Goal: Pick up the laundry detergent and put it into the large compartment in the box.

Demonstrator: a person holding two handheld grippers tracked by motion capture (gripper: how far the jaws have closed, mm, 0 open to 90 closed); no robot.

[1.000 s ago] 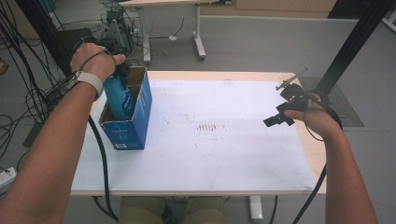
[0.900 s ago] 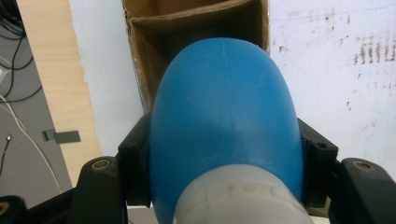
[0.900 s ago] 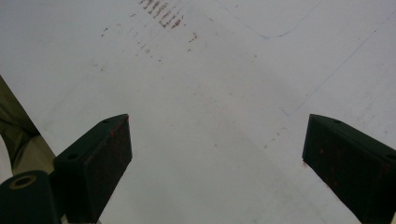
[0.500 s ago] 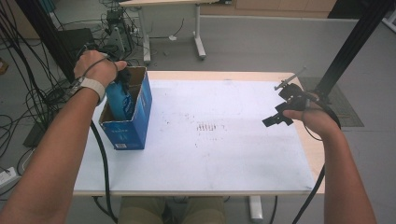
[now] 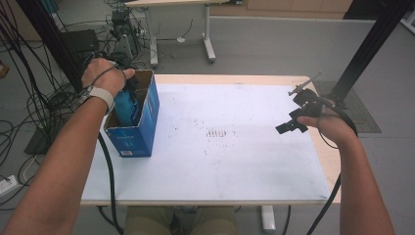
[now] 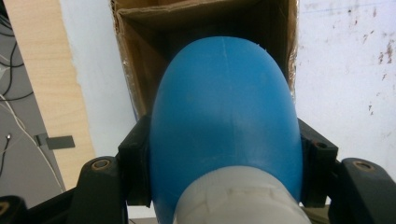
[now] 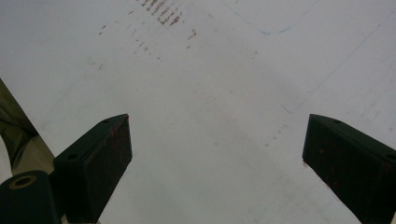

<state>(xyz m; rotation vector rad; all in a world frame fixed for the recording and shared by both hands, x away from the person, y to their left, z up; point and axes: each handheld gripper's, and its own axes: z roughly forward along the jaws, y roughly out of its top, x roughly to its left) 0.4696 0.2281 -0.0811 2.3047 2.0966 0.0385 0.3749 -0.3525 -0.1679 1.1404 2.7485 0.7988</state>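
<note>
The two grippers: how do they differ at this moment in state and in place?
The left gripper is shut on the blue bottle; the right gripper is open and holds nothing. The left one is over the cardboard box; the right one is above the bare white table. Both have black jaws.

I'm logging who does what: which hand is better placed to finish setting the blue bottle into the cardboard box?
Left. The left gripper already clamps the blue bottle over the cardboard box; the right gripper hangs open far off.
</note>
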